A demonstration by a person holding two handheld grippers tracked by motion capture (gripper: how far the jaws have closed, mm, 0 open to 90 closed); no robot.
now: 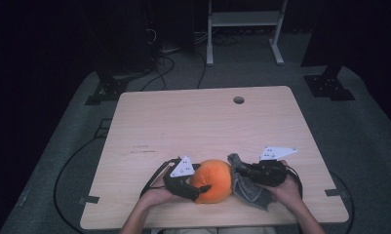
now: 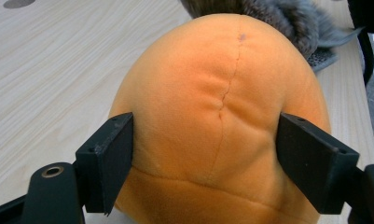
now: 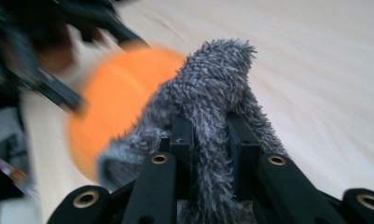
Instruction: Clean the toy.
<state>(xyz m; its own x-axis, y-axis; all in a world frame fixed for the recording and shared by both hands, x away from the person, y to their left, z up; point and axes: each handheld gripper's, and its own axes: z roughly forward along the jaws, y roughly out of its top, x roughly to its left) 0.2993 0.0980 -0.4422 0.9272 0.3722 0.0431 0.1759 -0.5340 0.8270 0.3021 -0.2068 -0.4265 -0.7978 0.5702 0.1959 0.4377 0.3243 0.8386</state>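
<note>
Pinching a fold of grey furry cloth [image 3: 212, 107] between nearly closed jaws, the right gripper [image 3: 208, 135] works beside the left gripper [image 2: 205, 140], whose wider jaws press both sides of an orange plush ball [image 2: 217, 116]. Ball and cloth touch near the front edge of the wooden table [image 1: 193, 122], where a person's hands [image 1: 156, 196] hold both tools.

Held thing: orange plush ball [image 2: 222, 126], pressed on both sides by the black jaws.
Behind it: grey furry cloth [image 2: 287, 18], touching.
Surface: pale wooden table [image 2: 49, 79].
</note>
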